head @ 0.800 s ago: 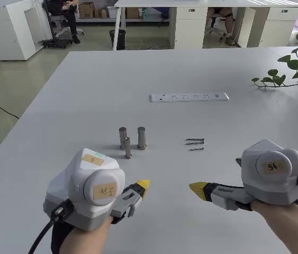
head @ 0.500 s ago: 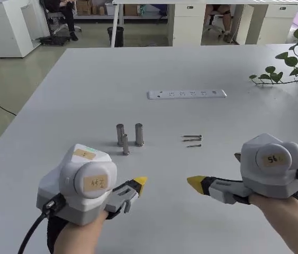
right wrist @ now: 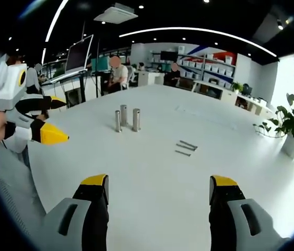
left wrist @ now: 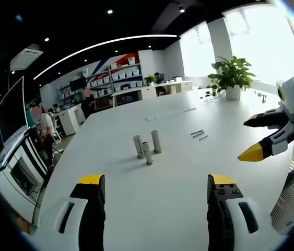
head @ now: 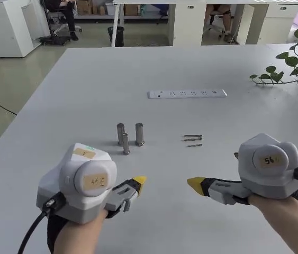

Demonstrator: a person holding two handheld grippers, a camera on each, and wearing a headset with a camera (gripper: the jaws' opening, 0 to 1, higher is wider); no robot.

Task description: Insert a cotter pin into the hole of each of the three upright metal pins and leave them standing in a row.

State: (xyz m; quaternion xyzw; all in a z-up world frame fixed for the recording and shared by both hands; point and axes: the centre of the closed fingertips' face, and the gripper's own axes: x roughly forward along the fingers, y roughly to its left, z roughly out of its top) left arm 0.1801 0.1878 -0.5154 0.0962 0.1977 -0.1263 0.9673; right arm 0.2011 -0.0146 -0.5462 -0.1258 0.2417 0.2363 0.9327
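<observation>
Holes in metal pins too small to ID; cotter pins blurry.

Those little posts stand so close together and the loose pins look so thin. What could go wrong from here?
1. The three metal pins stand in a tight cluster, so a jaw reaching for one could knock over its neighbours.
2. The cotter pins are thin and lie flat on the table. The open right gripper might push one away instead of pinching it.
3. The left gripper is open and holds nothing, so an unsteadied upright may tip during insertion.
</observation>
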